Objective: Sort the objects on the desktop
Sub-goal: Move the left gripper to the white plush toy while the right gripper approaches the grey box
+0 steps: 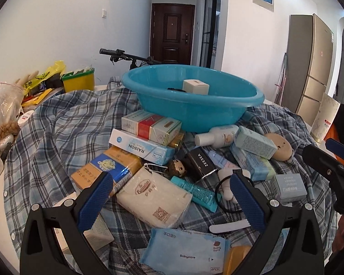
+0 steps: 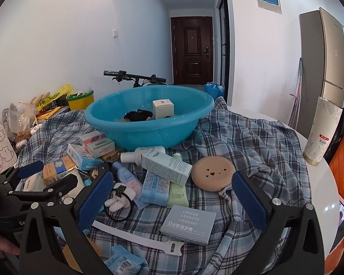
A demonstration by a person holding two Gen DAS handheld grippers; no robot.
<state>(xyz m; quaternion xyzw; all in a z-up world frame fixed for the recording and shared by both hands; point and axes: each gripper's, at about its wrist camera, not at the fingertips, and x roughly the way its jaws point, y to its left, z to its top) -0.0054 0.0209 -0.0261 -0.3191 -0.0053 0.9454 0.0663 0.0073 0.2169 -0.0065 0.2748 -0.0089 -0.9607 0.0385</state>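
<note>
Both claws hang over the cluttered counter with their blue pads spread wide and nothing between them: the left claw point(image 1: 170, 184) above a white tissue pack point(image 1: 154, 198), the right claw point(image 2: 173, 184) above a grey flat box point(image 2: 188, 224). Nearest lie a Babycare wipes pack point(image 1: 183, 255) and a white strap point(image 2: 137, 236). Just past the pads sit a black hair tie with a plush charm point(image 2: 120, 198), a teal tube point(image 1: 195, 193) and a black ZEESEA box point(image 1: 203, 163). To the right rests one tan round puff point(image 2: 213, 174). All of it lies on a plaid cloth point(image 2: 263, 142). Farther off, three small cartons point(image 1: 151, 127) are stacked against one blue basin point(image 1: 192, 98), which holds a white box point(image 2: 162, 108) and a black item point(image 2: 138, 115). At the far right stands a tall cream cylinder point(image 2: 322, 133).
</note>
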